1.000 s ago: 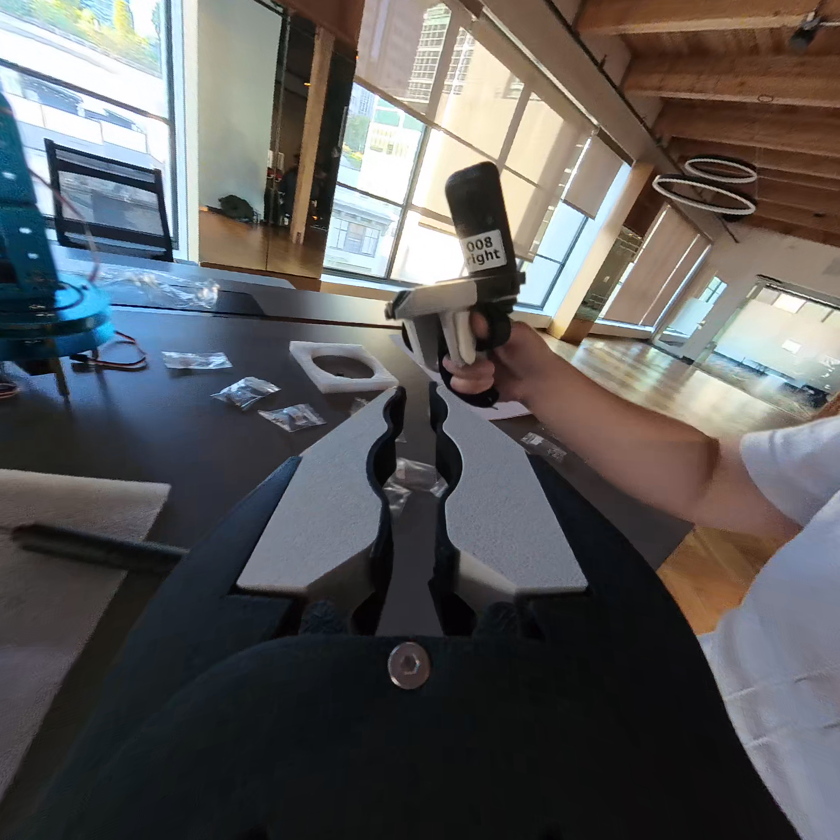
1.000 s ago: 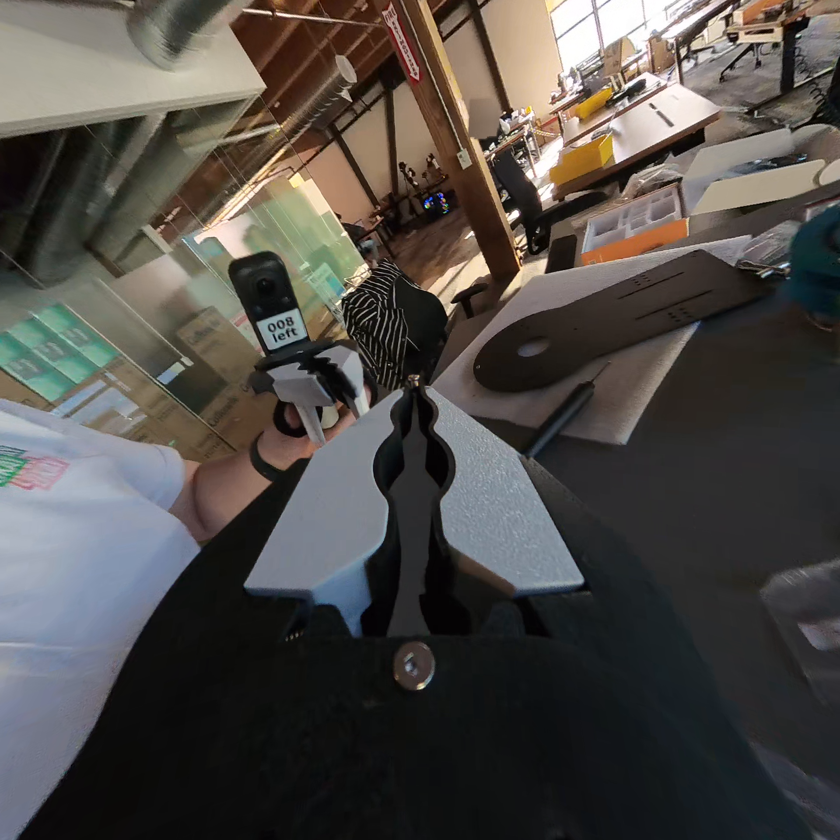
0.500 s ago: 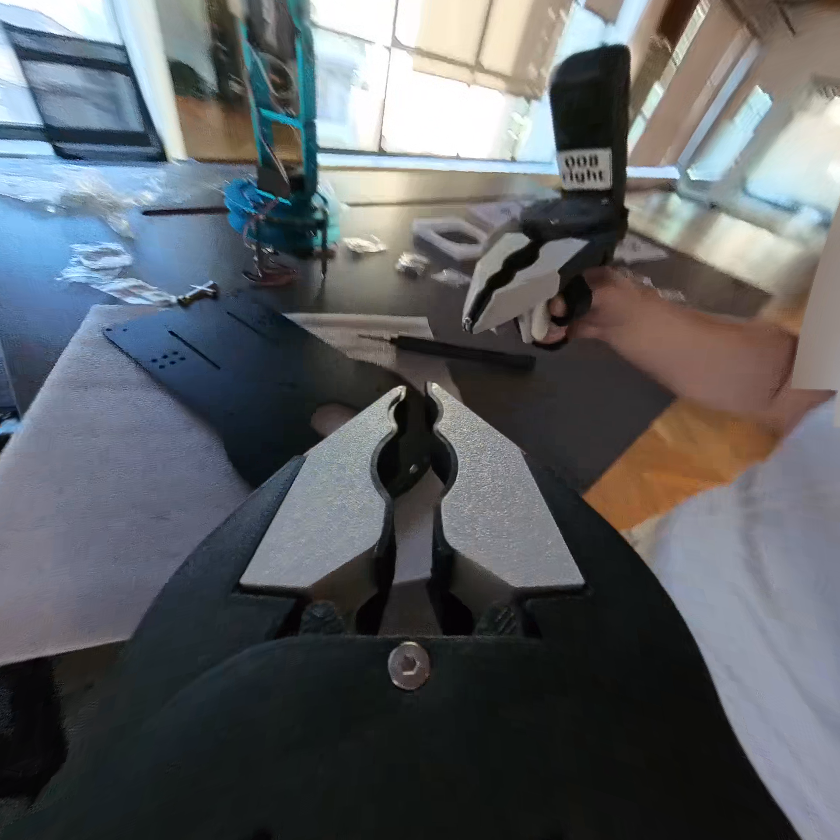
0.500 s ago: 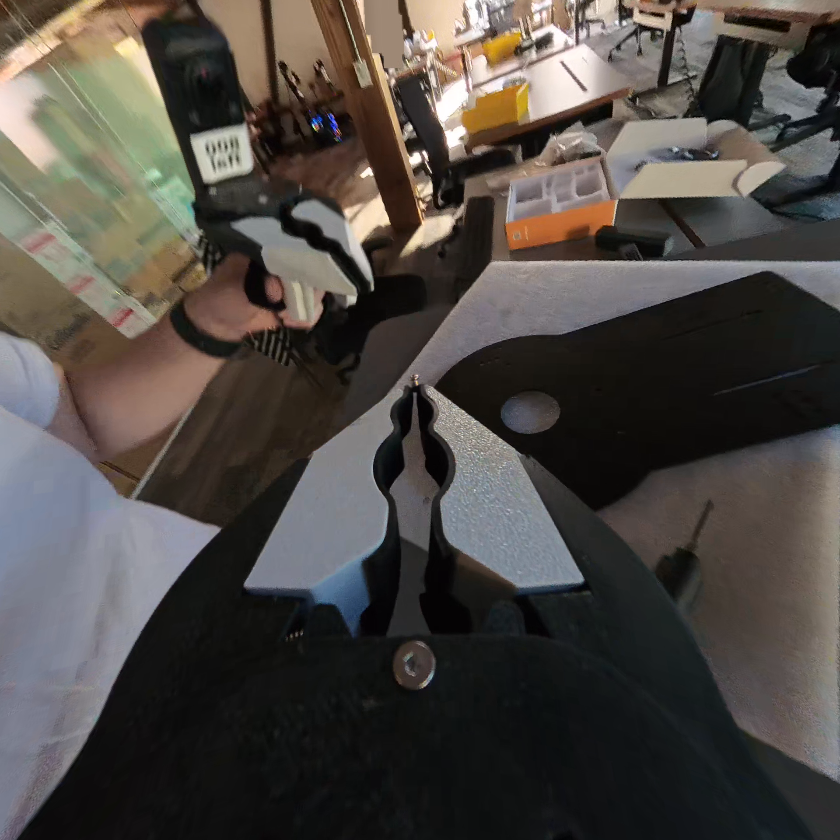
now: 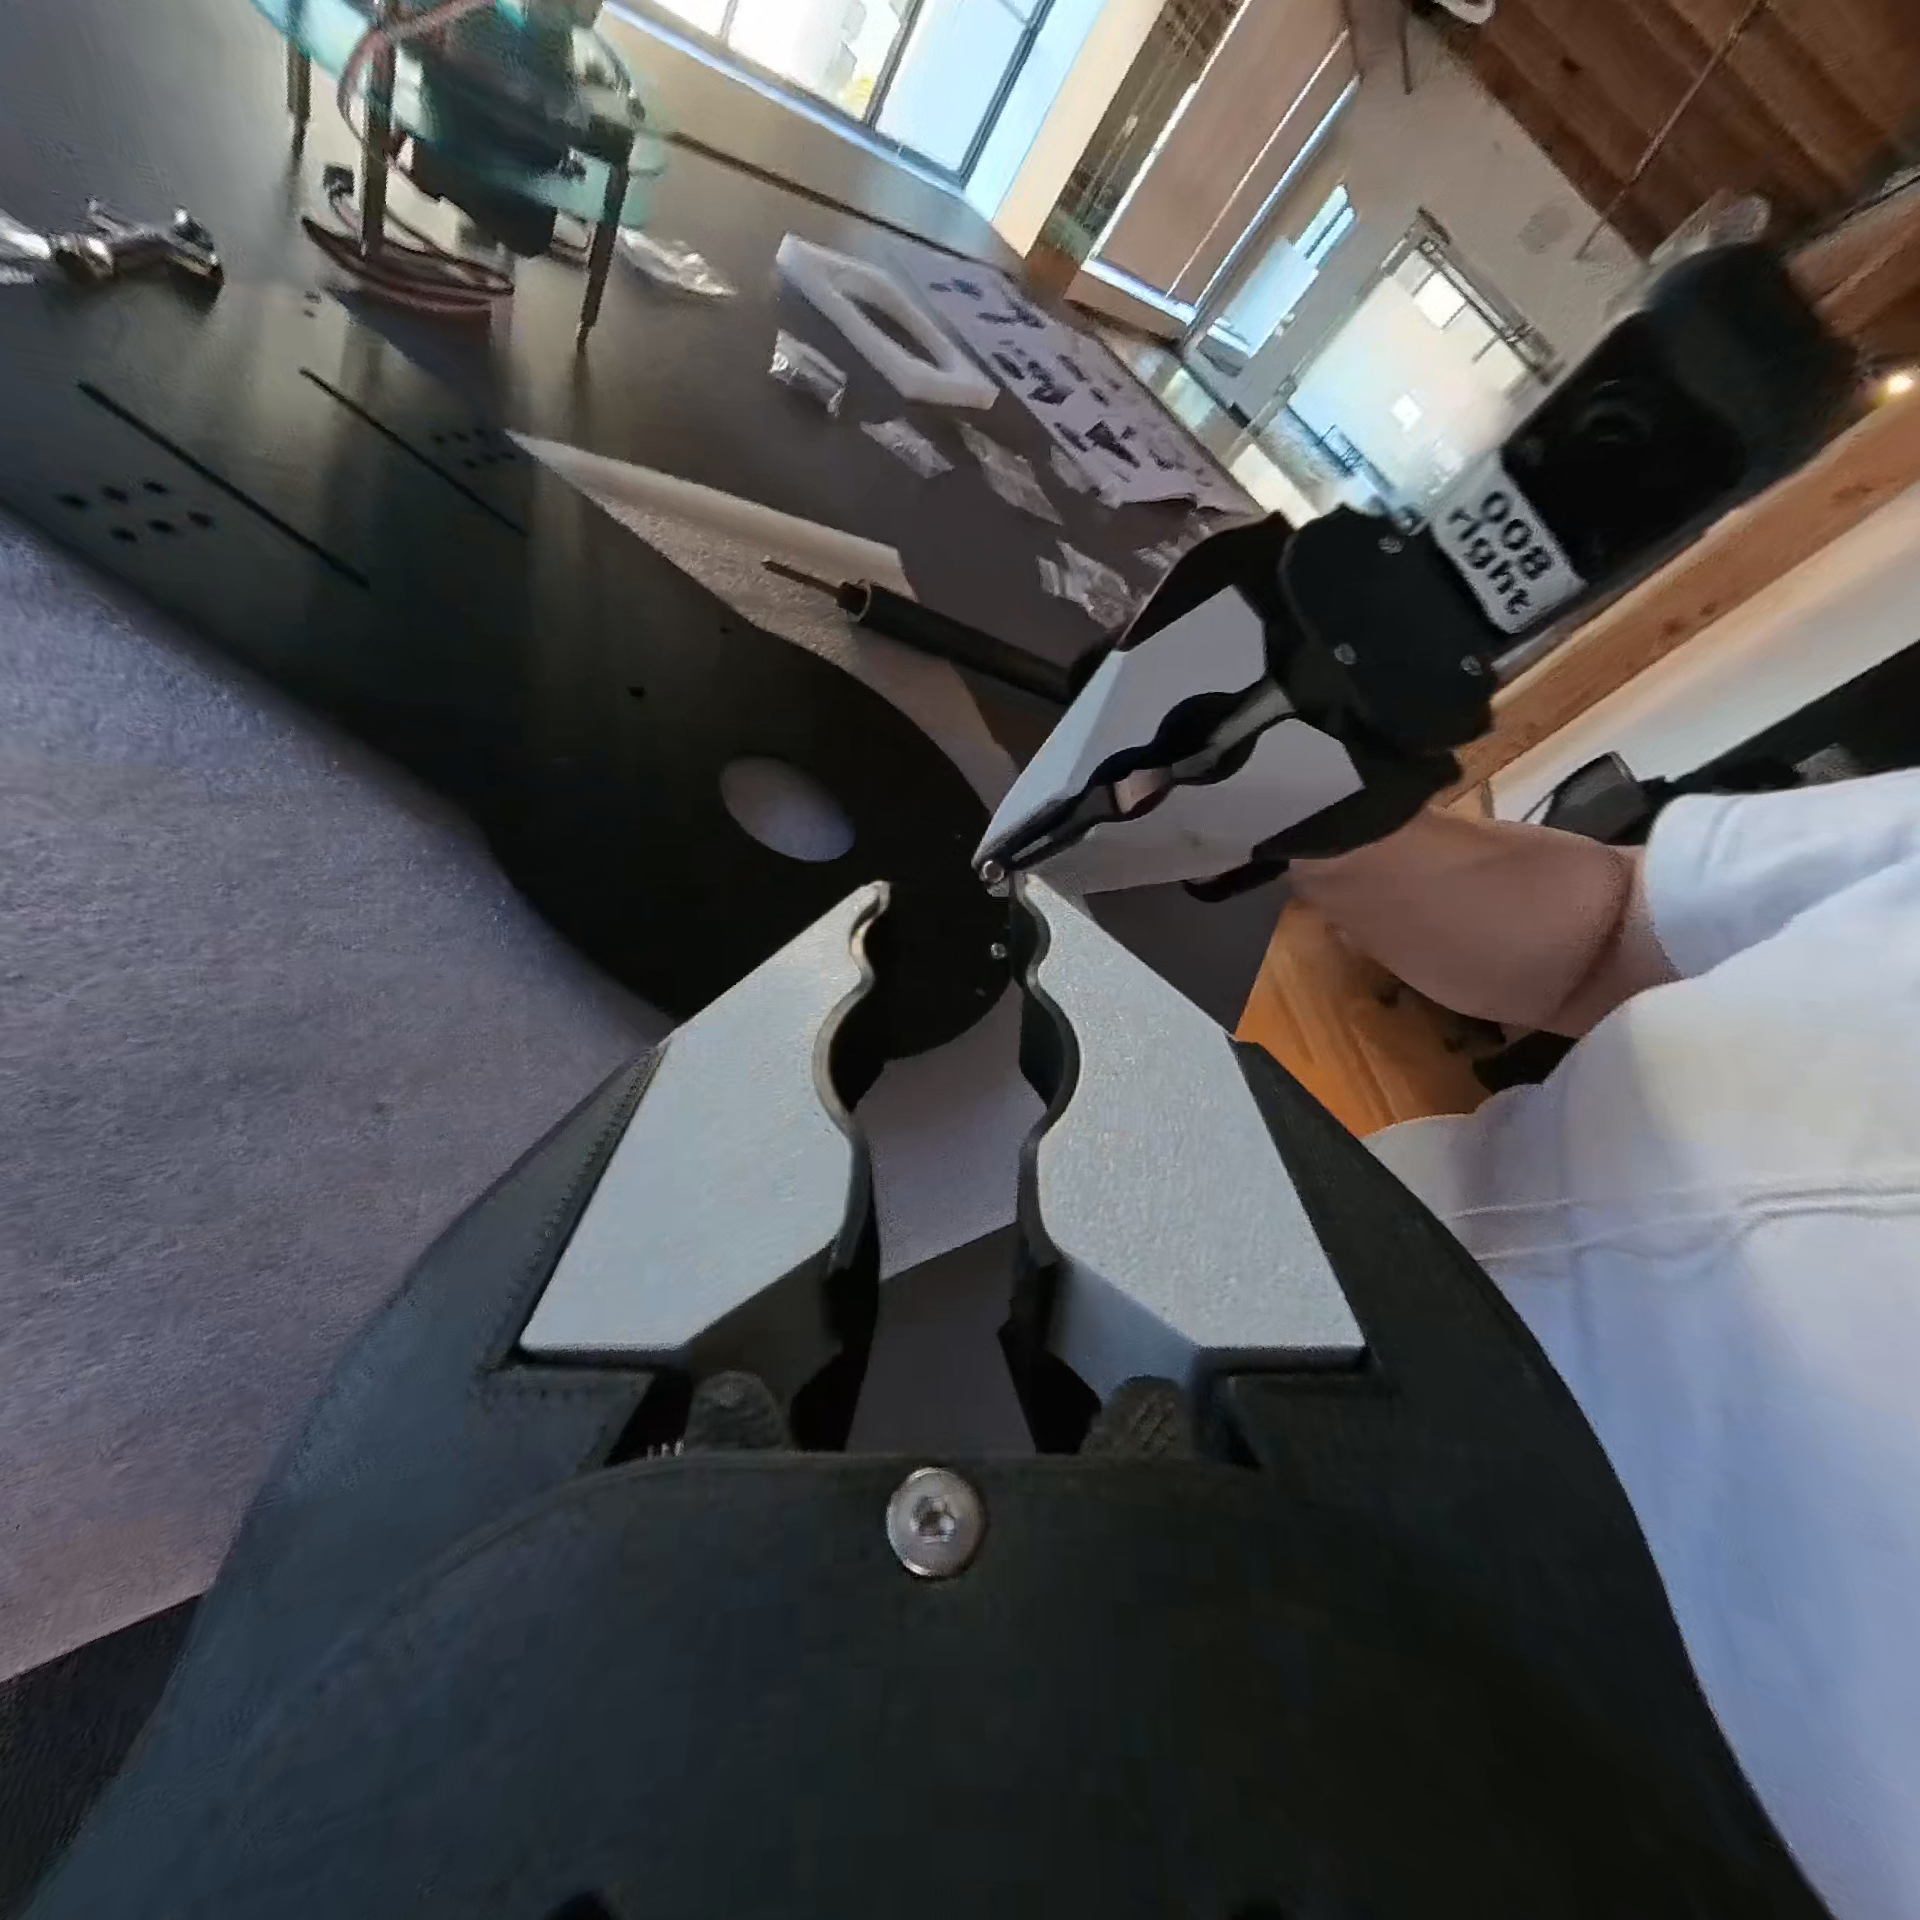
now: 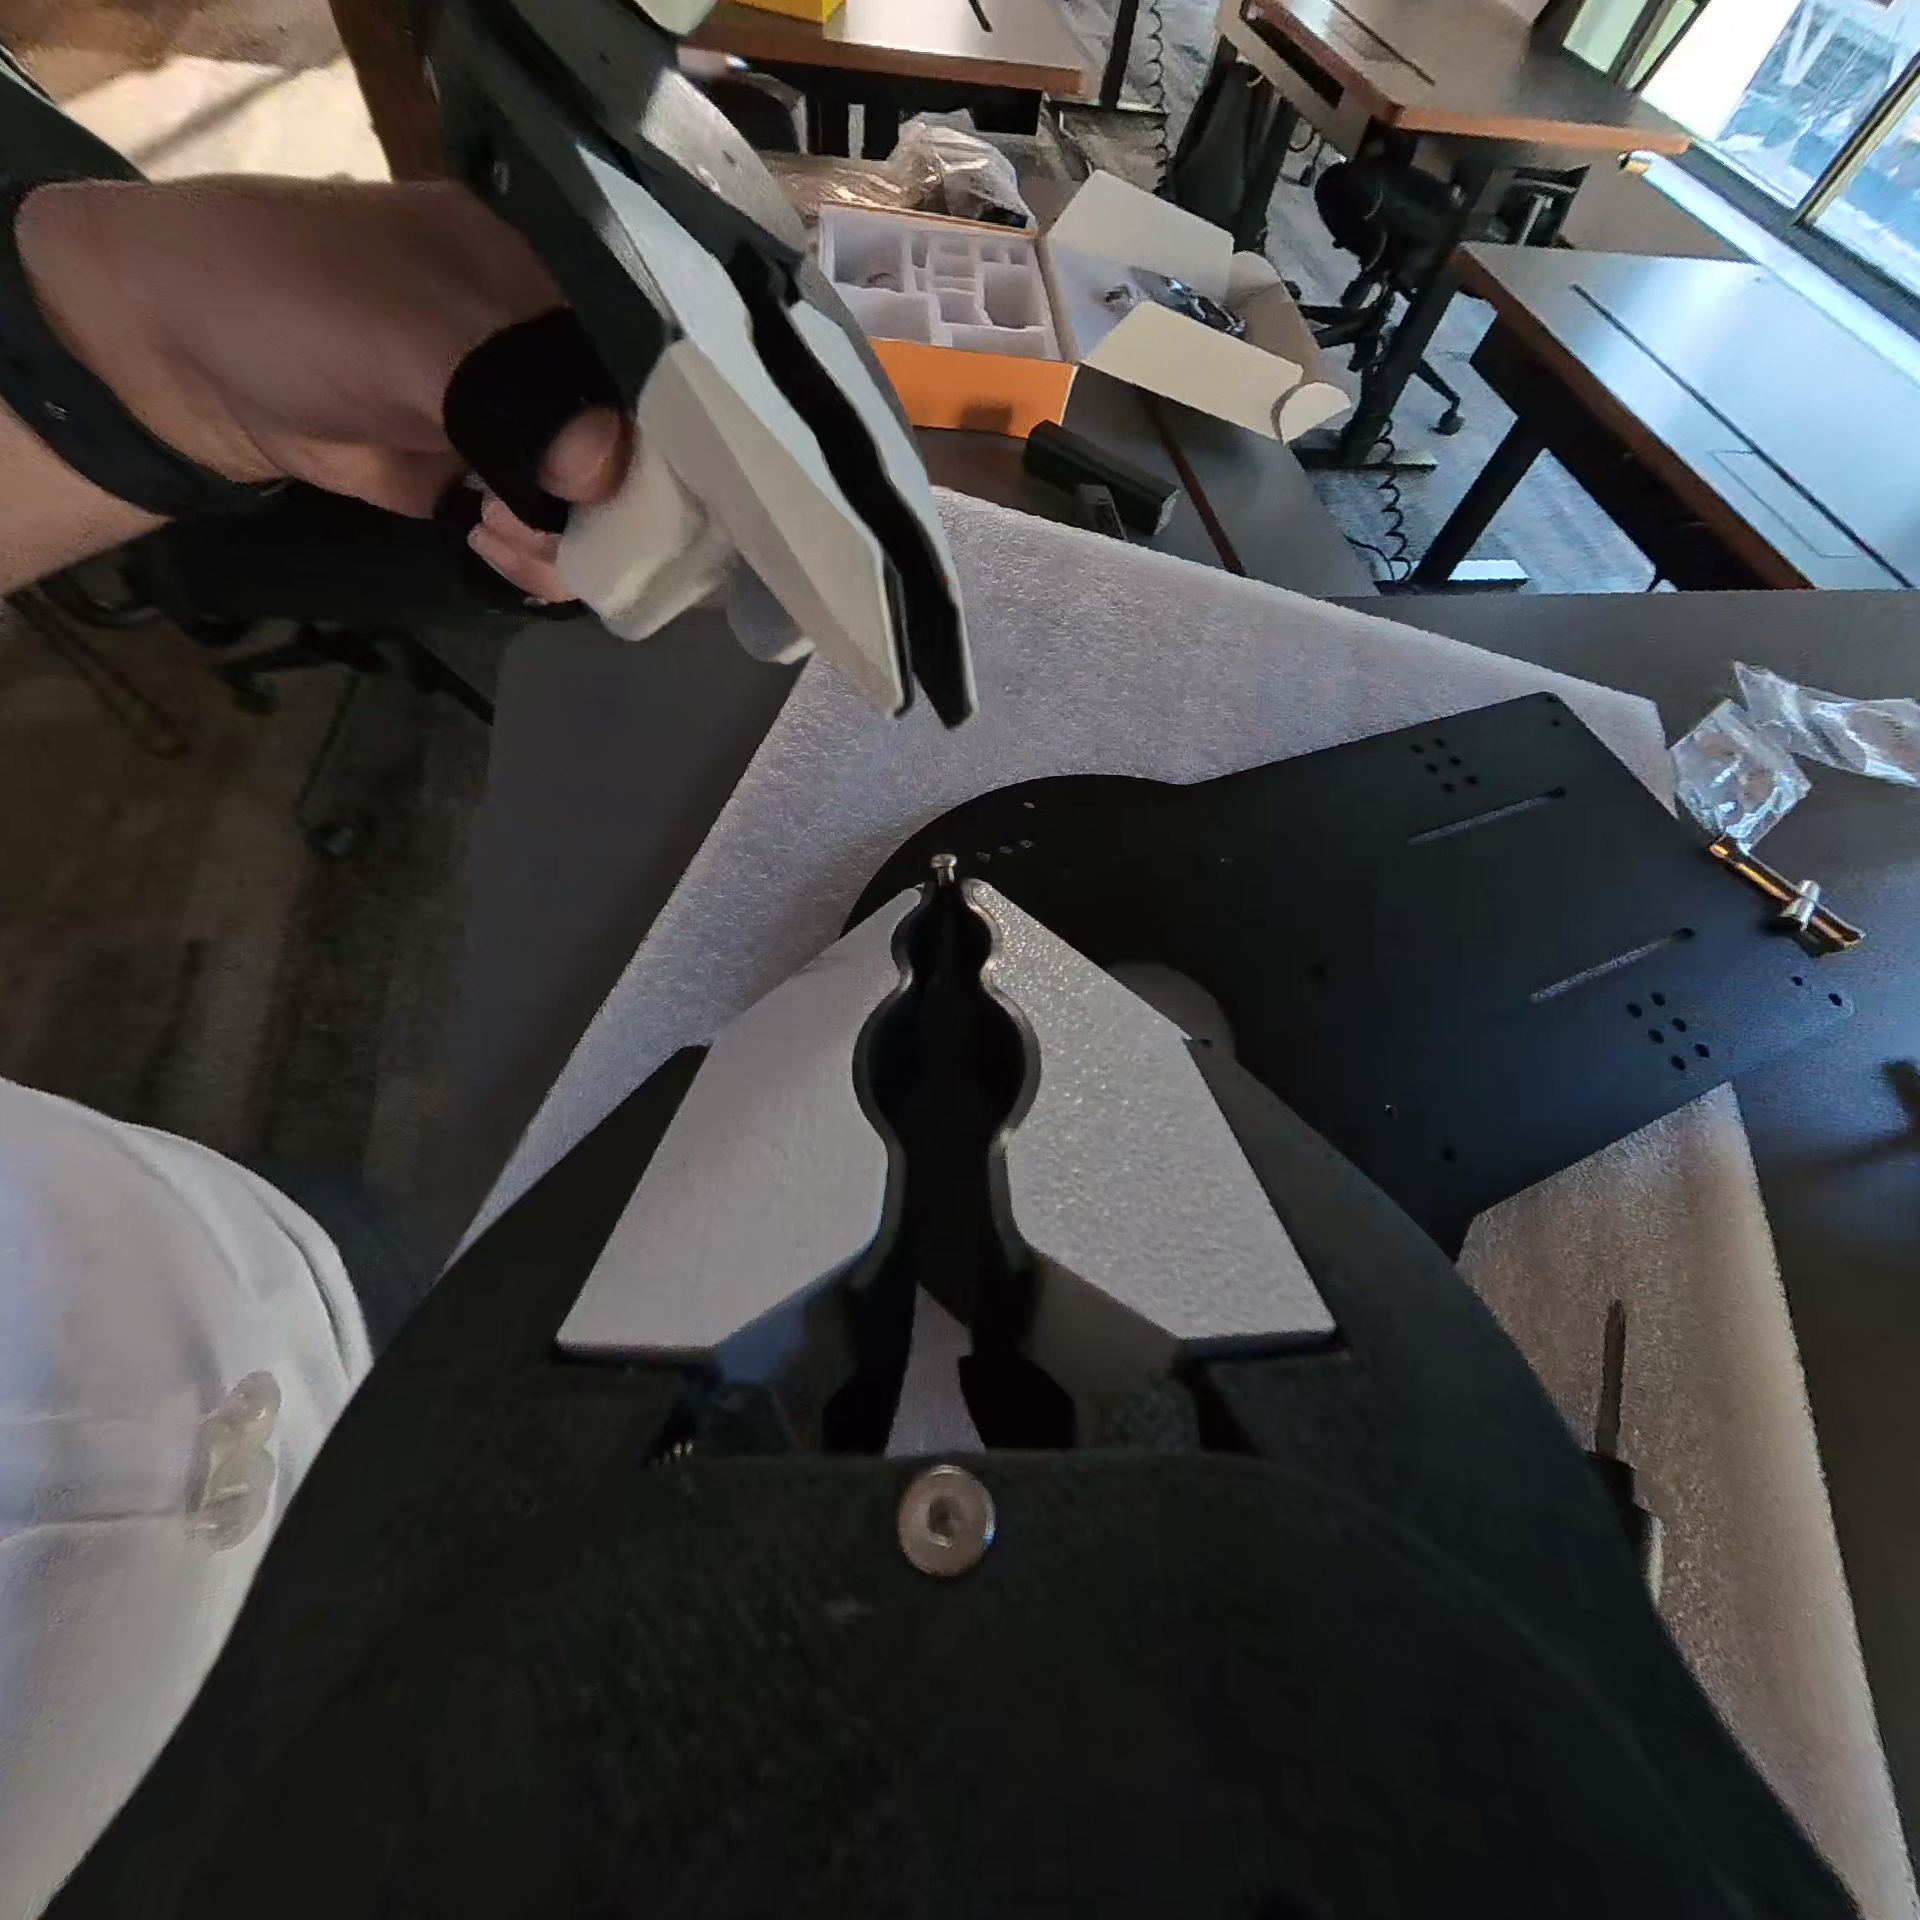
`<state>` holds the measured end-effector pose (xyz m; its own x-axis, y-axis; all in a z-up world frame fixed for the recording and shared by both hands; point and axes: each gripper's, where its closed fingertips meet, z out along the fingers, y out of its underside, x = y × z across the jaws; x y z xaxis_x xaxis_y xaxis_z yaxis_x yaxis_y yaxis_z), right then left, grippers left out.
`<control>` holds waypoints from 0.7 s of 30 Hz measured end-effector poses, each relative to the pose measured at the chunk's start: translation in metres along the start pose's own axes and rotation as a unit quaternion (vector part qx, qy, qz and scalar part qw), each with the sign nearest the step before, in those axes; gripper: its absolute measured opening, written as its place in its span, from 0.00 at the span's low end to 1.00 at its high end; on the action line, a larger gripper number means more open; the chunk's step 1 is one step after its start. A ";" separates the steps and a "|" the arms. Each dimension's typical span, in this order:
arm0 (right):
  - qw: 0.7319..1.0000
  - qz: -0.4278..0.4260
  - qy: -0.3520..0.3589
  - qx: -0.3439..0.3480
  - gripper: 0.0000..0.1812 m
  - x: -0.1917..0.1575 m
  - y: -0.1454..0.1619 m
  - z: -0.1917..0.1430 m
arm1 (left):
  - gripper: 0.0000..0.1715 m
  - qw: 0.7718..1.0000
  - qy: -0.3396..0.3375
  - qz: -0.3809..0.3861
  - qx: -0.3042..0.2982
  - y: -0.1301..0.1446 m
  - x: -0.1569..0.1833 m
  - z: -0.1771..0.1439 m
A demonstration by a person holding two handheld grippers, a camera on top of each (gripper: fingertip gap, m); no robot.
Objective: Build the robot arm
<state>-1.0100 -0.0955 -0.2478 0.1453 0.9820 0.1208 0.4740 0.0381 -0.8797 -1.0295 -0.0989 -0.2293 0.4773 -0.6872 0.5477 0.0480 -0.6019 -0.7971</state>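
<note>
My right gripper [image 6: 943, 894] is shut on a small silver screw [image 6: 943, 862] at its fingertips, held just above the rounded end of a flat black metal plate [image 6: 1403, 935]. The plate lies on a grey foam sheet [image 6: 1091, 644]. In the left wrist view the right gripper [image 5: 1000, 854] and its screw [image 5: 992, 869] hang over the plate [image 5: 520, 644], near its round hole [image 5: 784, 810]. My left gripper [image 5: 951, 899] is open and empty, its tips right beside the screw. It also shows in the right wrist view [image 6: 925, 712], above the foam.
A black screwdriver [image 5: 935, 629] lies on the foam sheet [image 5: 208, 987] past the plate. A white foam frame [image 5: 883, 322], small clear bags [image 5: 904, 442] and a teal machine base [image 5: 499, 83] sit farther back. An orange box [image 6: 966, 343] and a metal part [image 6: 1787, 904] flank the plate.
Both grippers have swung down from mid-air and come together over the plate's rounded end. The left gripper has opened wider. The right gripper stays shut on the screw.
</note>
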 end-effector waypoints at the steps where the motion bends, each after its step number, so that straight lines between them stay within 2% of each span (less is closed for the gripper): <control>1: 1.000 -0.004 0.004 -0.004 0.00 -0.001 0.001 0.001 | 0.11 1.000 -0.006 -0.004 -0.007 0.004 -0.002 0.004; 3: 1.000 -0.020 0.017 -0.002 0.00 0.000 0.001 0.003 | 0.13 1.000 -0.003 -0.023 -0.017 0.010 -0.002 0.011; 6: 0.998 -0.054 0.033 -0.002 0.00 0.001 0.000 0.005 | 0.17 0.998 0.008 -0.067 -0.001 0.008 -0.002 0.016; 8: 0.997 -0.069 0.037 -0.011 0.00 0.000 0.004 0.007 | 0.15 0.997 0.014 -0.072 0.010 0.006 -0.001 0.016; 14: 0.997 -0.074 0.033 -0.004 0.00 0.002 0.001 0.008 | 0.12 0.999 -0.034 -0.023 -0.007 0.012 -0.007 0.017; 21: 0.996 -0.085 0.034 0.002 0.00 0.006 -0.004 0.006 | 0.06 0.999 -0.045 0.000 0.008 0.006 -0.005 0.021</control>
<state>-1.0162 -0.0890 -0.2466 0.1207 0.9465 0.2993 0.4928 0.2045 -0.8457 -1.0132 -0.0901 -0.2420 0.5541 -0.6479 0.5227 0.0613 -0.5944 -0.8018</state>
